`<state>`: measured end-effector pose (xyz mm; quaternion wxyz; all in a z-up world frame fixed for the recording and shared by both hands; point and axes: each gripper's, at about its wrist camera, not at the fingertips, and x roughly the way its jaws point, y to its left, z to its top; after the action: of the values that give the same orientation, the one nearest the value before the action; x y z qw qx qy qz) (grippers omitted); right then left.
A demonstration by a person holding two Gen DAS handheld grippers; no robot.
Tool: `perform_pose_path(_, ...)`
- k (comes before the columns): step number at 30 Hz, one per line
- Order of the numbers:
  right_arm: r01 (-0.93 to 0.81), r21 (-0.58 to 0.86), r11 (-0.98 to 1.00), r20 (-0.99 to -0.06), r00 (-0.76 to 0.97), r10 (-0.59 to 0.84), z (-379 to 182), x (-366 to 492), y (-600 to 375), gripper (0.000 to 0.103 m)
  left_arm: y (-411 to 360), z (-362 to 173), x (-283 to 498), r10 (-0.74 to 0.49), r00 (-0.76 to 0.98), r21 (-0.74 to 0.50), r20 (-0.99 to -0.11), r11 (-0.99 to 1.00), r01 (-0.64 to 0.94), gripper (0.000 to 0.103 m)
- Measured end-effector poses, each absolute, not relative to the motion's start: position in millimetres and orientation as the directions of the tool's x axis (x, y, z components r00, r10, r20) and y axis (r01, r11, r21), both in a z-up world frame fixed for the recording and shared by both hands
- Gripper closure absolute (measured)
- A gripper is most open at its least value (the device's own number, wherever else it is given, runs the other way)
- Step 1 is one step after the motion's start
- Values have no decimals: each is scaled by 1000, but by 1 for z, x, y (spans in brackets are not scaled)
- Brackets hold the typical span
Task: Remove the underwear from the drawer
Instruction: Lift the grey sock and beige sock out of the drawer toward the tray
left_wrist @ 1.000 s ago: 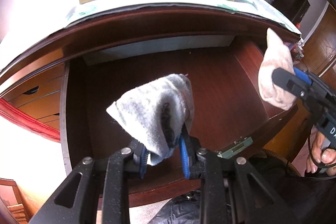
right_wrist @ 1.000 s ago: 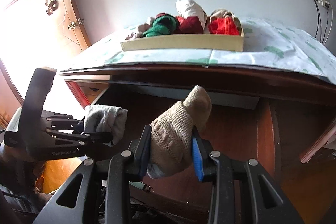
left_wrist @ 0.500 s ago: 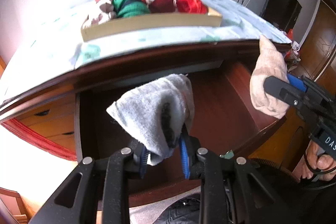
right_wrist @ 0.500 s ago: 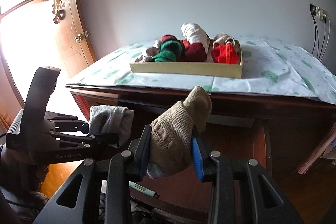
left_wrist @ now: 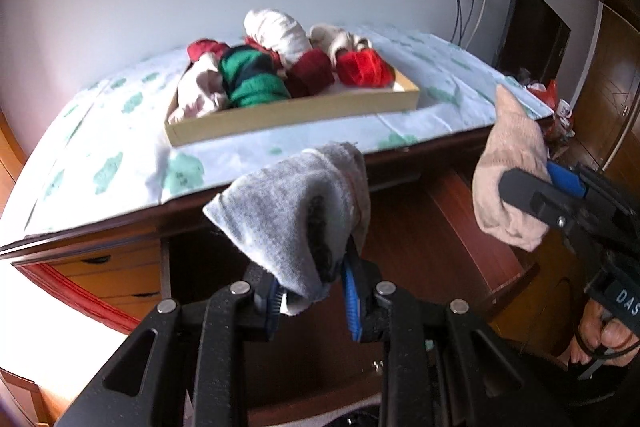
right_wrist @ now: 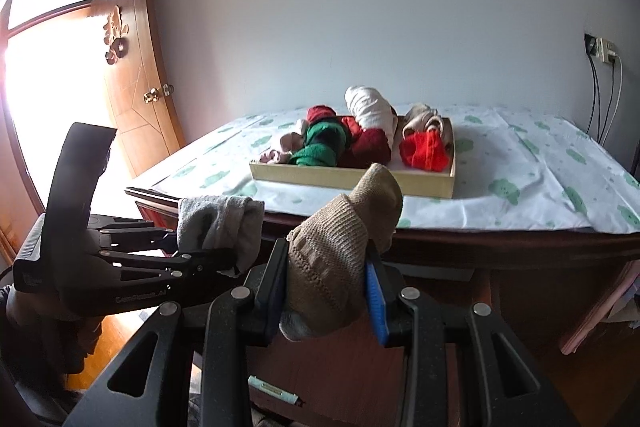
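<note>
**A:** What have I got in each hand right now?

**B:** The left gripper [left_wrist: 312, 301] is pinched nearly closed on a grey bundle [left_wrist: 294, 223], gripped at its lower end so most of the cloth stands up above the pads. The right gripper [right_wrist: 326, 297] is clamped a little wider on a tan knitted bundle [right_wrist: 340, 259], because that roll is thicker.

**A:** And where are they relative to the drawer?

**B:** Both bundles hang in the air above the open drawer [left_wrist: 420, 247], clear of its floor, about level with the edge of the tabletop. From what I can see, the drawer looks bare under them.

**A:** Why hold them that high?

**B:** I judge it's to clear the table's front edge. The tray [left_wrist: 296, 113] sits on the patterned cloth [left_wrist: 120, 163] ahead, already holding several rolled pieces, red, green and white, so it reads as the drop point.

**A:** Risk?

**B:** The 2 grippers are side by side, close but apart; I'd keep them separated while moving forward. The tray is crowded on its left, with free space at the near right.
</note>
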<state>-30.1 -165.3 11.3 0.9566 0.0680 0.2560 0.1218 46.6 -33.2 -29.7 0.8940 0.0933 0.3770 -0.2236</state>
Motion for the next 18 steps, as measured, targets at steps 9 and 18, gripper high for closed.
perform_pose_path(9, -196, 180, 964, -452, 854, 258, 19, -24, -164, 65, -40, -16, 55, -344, 653, -2, -675, 886, 464, 79)
perform_pose_path(18, -177, 174, 969, -425, 874, 236, 28, -22, -173, 65, -48, -7, 61, -367, 664, -19, -651, 882, 470, 79)
